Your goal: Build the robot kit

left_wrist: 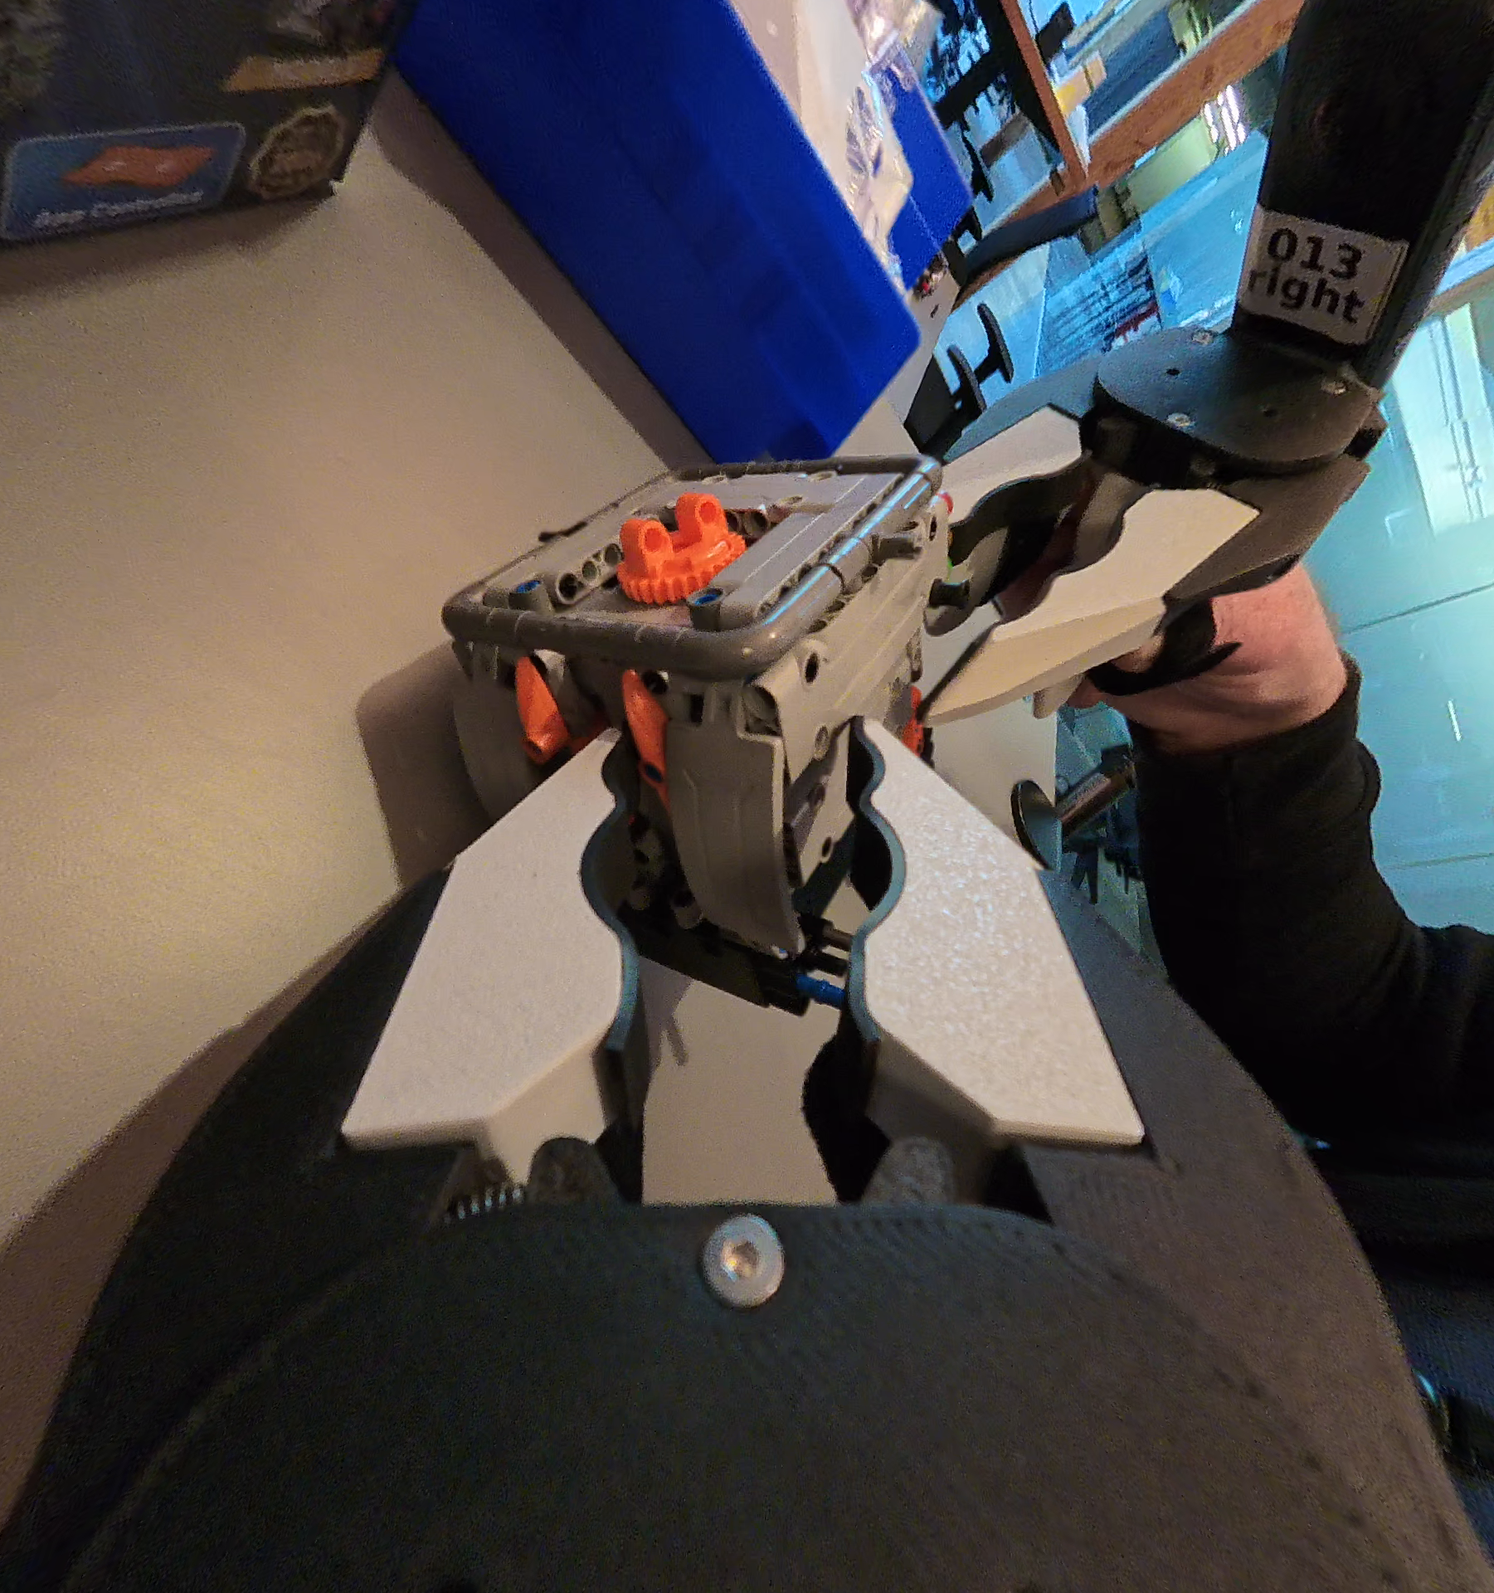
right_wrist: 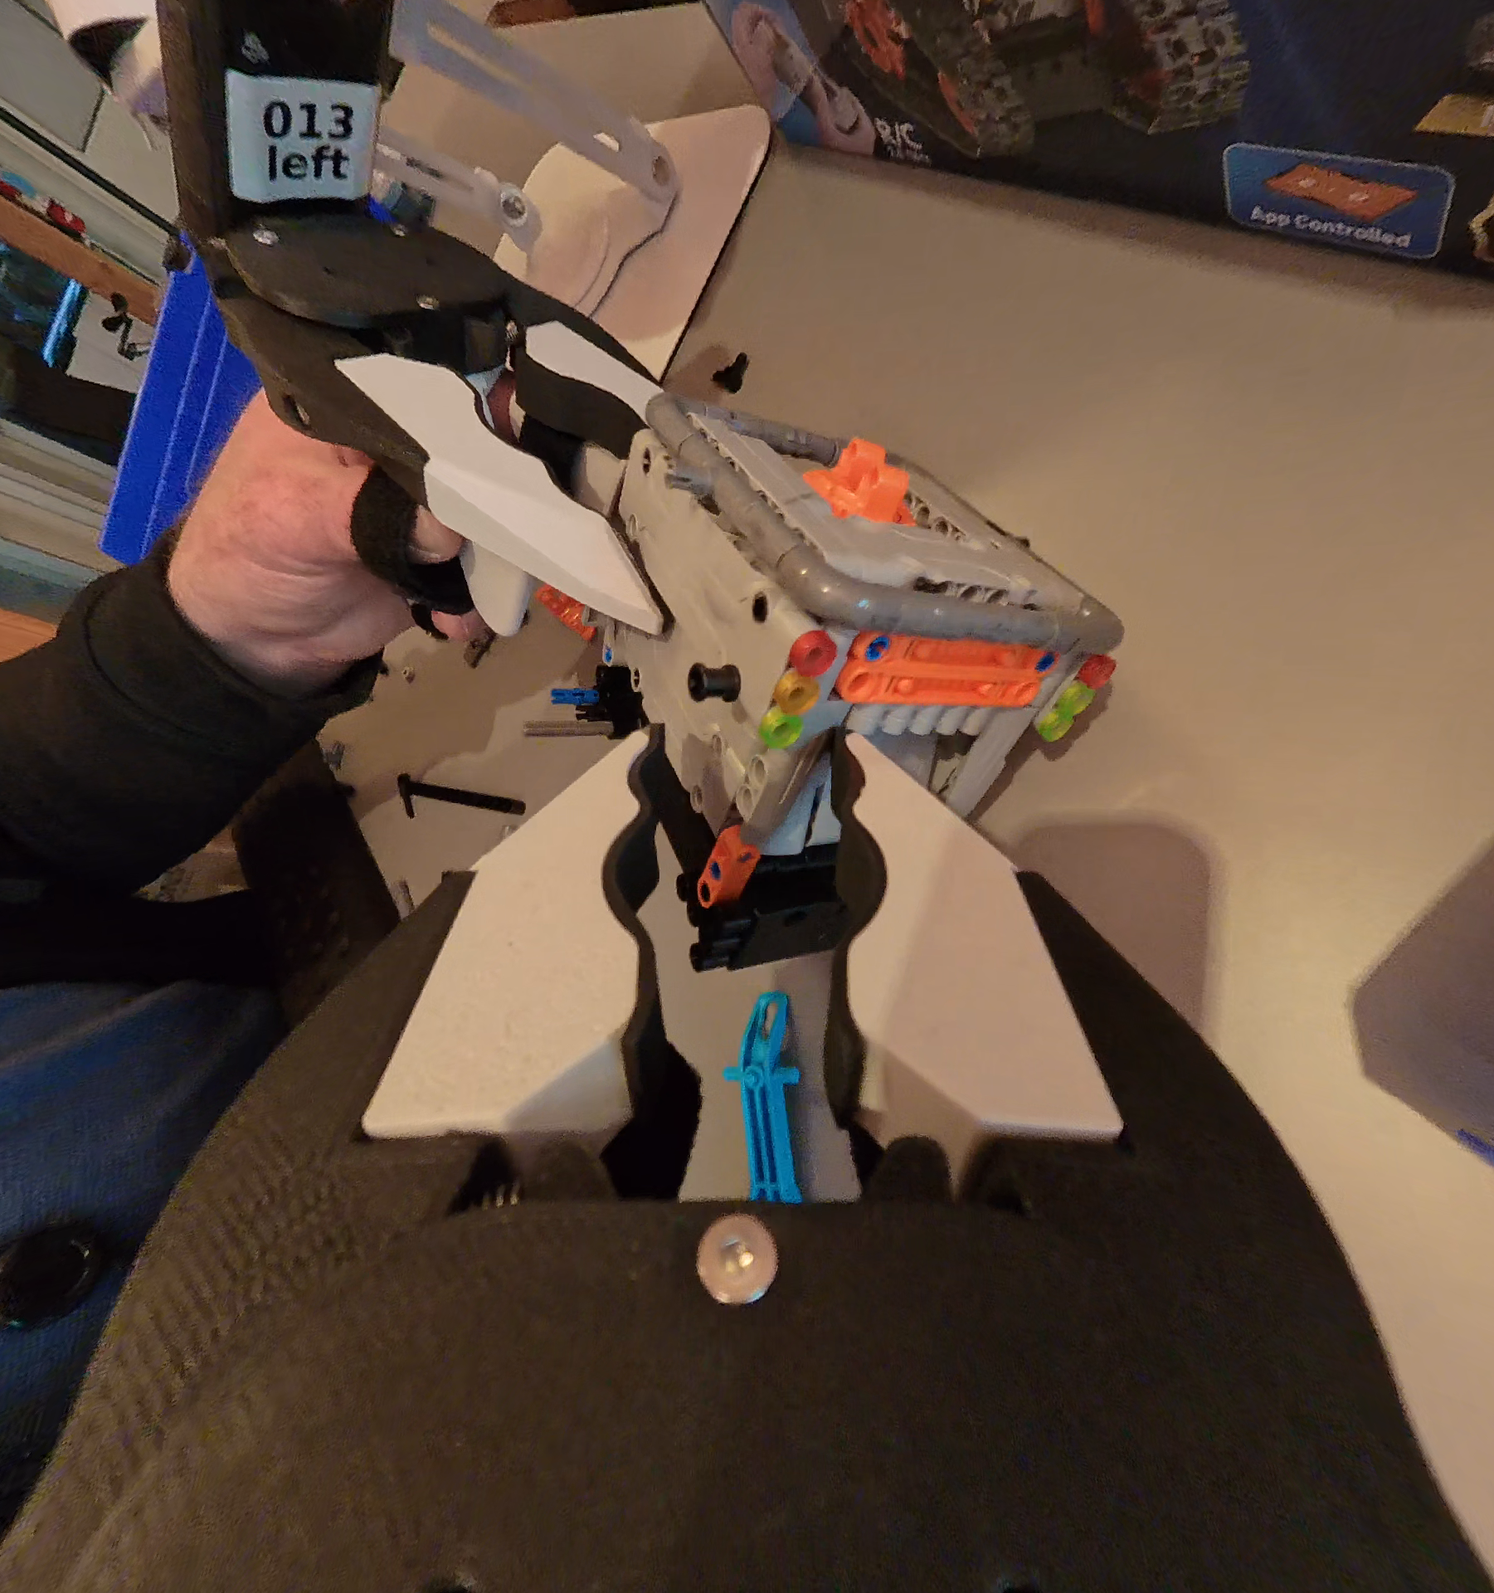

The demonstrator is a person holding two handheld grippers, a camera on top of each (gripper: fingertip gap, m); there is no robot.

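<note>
A grey building-brick model (left_wrist: 726, 819) with an orange gear (left_wrist: 678, 560) on top is held above the beige table (left_wrist: 166, 517). My left gripper (left_wrist: 734, 741) is shut on the model's near side. My right gripper (left_wrist: 941, 595) comes in from the right and grips the model's right side. In the right wrist view my right gripper (right_wrist: 743, 750) closes around the lower corner of the model (right_wrist: 726, 569), below its orange beams (right_wrist: 941, 677) and red, yellow and green round pieces. The left gripper (right_wrist: 657, 509) clamps the model's left end there.
A light blue thin part (right_wrist: 765, 1095) lies on the table (right_wrist: 1157, 431) under my right gripper. A black axle (right_wrist: 459, 797) and small loose parts lie at the left. A blue bin (left_wrist: 683, 215) and a dark printed box (left_wrist: 123, 129) stand at the back.
</note>
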